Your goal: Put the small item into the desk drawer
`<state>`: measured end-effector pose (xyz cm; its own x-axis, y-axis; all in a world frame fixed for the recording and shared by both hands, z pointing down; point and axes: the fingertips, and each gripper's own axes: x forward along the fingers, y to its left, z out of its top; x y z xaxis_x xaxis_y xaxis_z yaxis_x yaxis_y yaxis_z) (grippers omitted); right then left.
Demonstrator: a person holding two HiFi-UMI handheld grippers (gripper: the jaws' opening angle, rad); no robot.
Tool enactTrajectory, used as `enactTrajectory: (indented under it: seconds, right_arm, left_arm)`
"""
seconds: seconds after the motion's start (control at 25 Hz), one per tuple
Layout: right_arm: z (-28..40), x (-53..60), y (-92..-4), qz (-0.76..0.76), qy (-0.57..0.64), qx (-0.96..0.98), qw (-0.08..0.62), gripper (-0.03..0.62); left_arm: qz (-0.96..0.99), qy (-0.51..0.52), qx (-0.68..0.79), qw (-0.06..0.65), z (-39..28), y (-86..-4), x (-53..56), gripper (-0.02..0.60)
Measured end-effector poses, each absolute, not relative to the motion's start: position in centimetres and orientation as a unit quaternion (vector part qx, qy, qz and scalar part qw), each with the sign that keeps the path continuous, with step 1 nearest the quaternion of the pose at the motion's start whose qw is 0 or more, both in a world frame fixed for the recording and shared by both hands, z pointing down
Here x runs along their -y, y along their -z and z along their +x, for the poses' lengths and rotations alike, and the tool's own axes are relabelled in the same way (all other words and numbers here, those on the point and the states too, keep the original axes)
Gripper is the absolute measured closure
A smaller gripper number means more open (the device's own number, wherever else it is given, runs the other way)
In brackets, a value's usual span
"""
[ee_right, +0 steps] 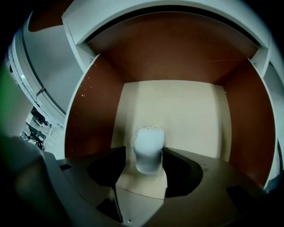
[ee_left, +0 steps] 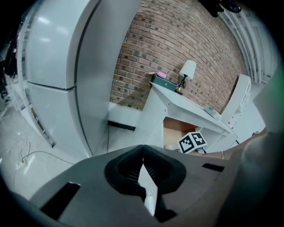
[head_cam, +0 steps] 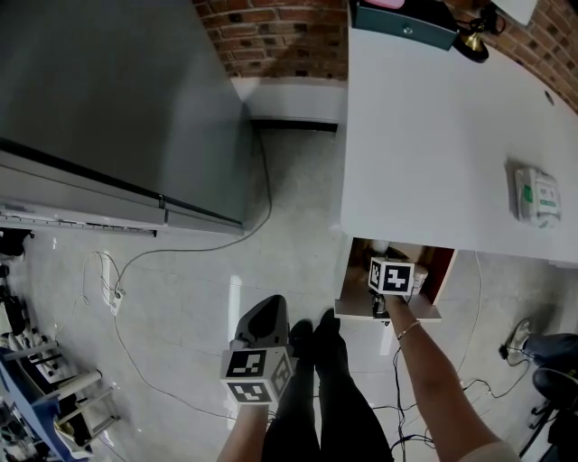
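A small white, rounded item stands on the pale floor of the open desk drawer. It sits between the jaws of my right gripper, which stand open with a gap on the item's left side. In the head view the right gripper's marker cube is inside the drawer, under the white desk; its fingertips are hidden there. My left gripper hangs low over the floor at the left. It is shut with nothing in it.
A tall grey appliance stands at the left, with cables trailing over the floor. On the desk lie a wipes packet, a dark green box and a small lamp. The person's legs stand between the grippers.
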<state>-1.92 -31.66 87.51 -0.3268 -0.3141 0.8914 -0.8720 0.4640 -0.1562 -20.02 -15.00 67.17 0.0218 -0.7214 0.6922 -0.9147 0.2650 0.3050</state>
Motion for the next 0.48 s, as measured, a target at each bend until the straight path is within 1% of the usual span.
enactTrajectory:
  seconds: [0.32, 0.48]
  right_arm:
    - [-1.3, 30.7, -81.2, 0.415, -0.317, 0.769, 0.369, 0.324]
    - [-0.7, 29.8, -76.9, 0.424, -0.309, 0.786, 0.326, 0.349]
  left_arm:
    - [0.615, -0.126, 0.677, 0.383, -19.4, -64.5, 14.8, 0.56]
    - [0.627, -0.13, 0.671, 0.374, -18.7, -63.0, 14.2, 0.56]
